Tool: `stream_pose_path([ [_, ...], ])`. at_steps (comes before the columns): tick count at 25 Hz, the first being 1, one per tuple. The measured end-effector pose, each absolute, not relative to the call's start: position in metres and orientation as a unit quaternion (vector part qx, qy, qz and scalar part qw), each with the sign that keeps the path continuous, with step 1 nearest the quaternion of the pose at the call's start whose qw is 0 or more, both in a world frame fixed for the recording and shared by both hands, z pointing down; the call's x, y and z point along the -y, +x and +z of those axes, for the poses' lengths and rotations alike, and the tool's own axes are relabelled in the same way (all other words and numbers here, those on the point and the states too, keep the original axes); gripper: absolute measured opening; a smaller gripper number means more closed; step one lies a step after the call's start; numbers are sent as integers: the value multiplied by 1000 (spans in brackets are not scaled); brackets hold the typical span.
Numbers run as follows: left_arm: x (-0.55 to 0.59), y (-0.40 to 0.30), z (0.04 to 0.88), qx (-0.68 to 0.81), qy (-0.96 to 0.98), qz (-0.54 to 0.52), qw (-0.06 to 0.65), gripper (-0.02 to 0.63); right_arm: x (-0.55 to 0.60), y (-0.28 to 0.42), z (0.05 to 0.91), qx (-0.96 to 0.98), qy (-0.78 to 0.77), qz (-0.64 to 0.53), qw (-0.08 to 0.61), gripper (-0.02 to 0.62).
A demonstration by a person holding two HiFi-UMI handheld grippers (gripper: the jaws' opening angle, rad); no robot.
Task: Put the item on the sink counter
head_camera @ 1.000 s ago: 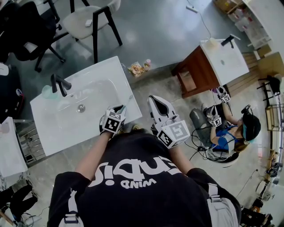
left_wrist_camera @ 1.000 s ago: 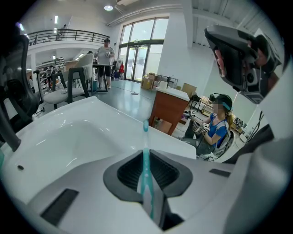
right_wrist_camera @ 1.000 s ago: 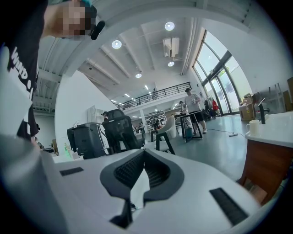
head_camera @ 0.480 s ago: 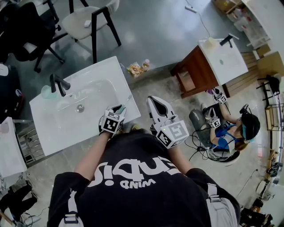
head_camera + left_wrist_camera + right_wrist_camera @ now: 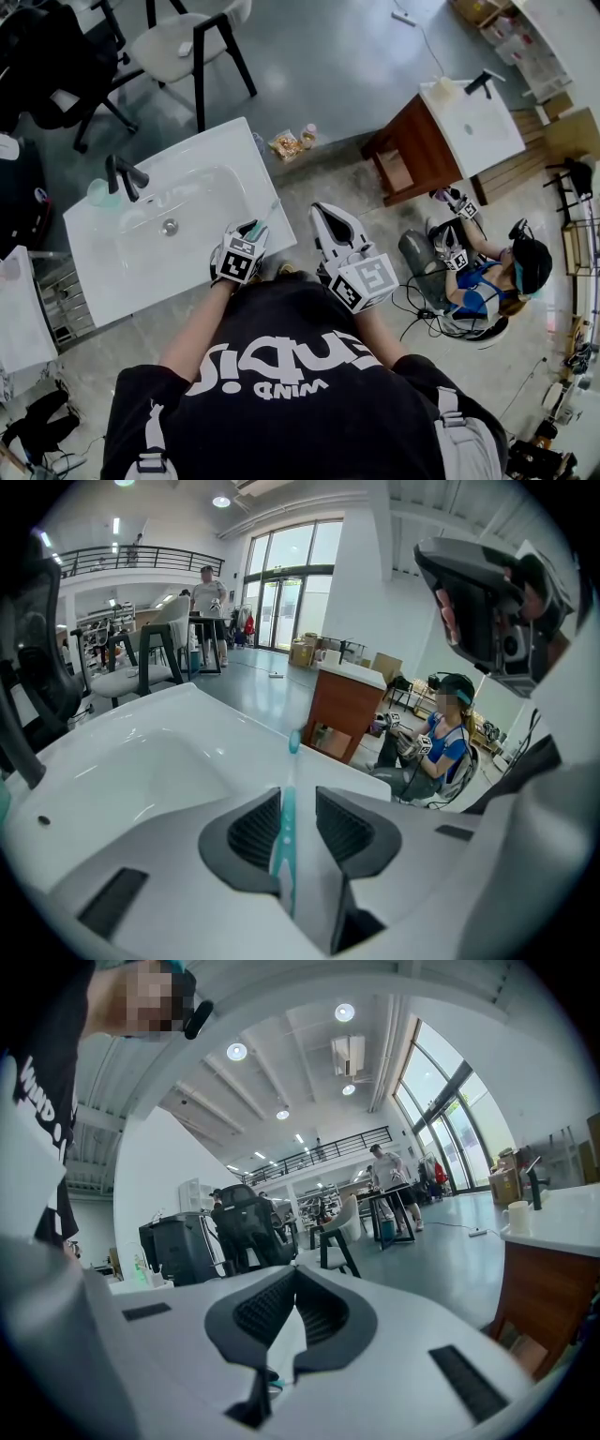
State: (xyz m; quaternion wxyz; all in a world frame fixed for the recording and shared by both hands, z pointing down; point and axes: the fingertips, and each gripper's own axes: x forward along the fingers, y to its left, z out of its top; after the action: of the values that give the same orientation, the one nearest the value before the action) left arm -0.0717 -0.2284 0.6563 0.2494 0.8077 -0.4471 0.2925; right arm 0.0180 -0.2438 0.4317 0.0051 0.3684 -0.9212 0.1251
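Note:
A teal toothbrush [image 5: 264,217] lies along the right rim of the white sink counter [image 5: 234,155], its head pointing away from me. My left gripper [image 5: 251,229] tilts down over its handle. In the left gripper view the toothbrush [image 5: 284,832] runs between the two pads with a gap on each side. The left gripper [image 5: 297,803] is open and its jaws have just been opening. My right gripper [image 5: 325,214] hovers beside the counter's right edge over the floor. In its own view the right gripper [image 5: 295,1277] is shut and holds nothing.
A black faucet [image 5: 123,175] and a pale green cup [image 5: 98,194] stand at the basin's far side. A chair [image 5: 187,37] is behind the sink. To the right are a wooden stand with a white top [image 5: 469,127], a seated person [image 5: 487,277] and snack packets [image 5: 291,143] on the floor.
The left gripper's jaws have spread apart around the toothbrush, and more of the brush now shows beyond them on the counter rim. The right gripper has stayed still.

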Motion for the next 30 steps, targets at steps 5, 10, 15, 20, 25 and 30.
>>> stream_pose_path([
  [5,225,-77,658,456,799,301,253,121,241,20,432,922,366,127,3,18],
  [10,231,-84,647,480,796,286,232,121,238,21,433,922,366,127,2,18],
  [15,231,-87,619,493,797,251,242,64,236,20,434,922,364,130,3,18],
  [20,229,-87,575,494,811,206,238,20,235,19,434,924,361,130,6,18],
  [25,227,-90,503,497,834,151,186,20,234,15,431,927,352,126,7,18],
  [30,218,-97,442,505,847,99,133,20,231,10,428,931,345,121,6,18],
])
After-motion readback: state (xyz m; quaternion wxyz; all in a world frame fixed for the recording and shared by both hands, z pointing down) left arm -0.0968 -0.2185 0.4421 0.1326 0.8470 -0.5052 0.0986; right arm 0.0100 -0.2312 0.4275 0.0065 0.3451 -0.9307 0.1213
